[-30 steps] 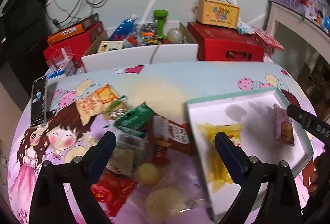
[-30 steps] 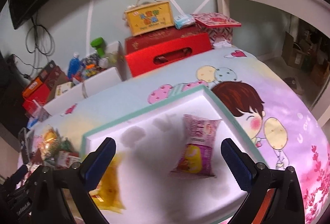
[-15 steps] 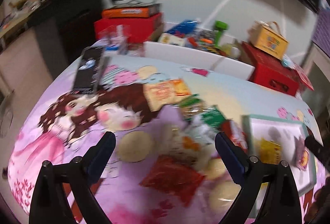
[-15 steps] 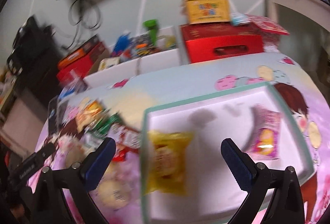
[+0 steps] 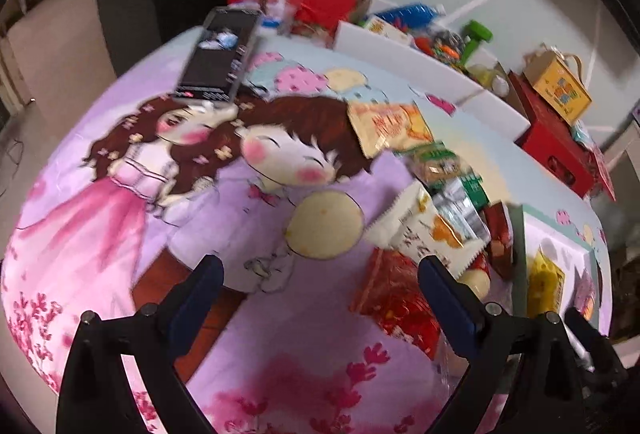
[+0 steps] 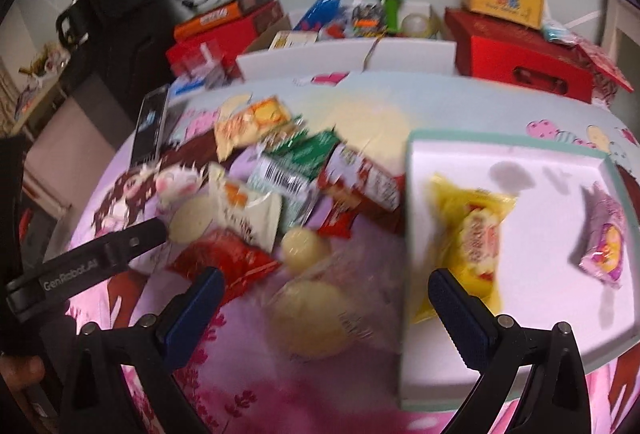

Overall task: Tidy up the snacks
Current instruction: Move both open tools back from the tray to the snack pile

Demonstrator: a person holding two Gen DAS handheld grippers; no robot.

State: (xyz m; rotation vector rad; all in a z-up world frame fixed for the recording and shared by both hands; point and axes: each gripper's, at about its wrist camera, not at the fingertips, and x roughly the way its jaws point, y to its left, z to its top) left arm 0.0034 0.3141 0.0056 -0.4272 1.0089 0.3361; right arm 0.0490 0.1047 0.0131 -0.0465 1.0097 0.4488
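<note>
Right wrist view: the left gripper (image 6: 160, 230), marked "GenRobot.AI", and the right gripper (image 6: 324, 294) are both spread wide, holding nothing, over the pile of crinkly snack packets (image 6: 280, 170).

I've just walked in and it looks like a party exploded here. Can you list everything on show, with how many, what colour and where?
tray: one, white with green rim, right side of the bed
yellow packet: one, in the tray
pink packet: one, in the tray's right end
loose snack pile: several, red, green, white, orange, left of the tray
phone: one, black, far left edge
red boxes: several, behind the bed
left tongs: black, blue pads, open
right tongs: same, open
</note>
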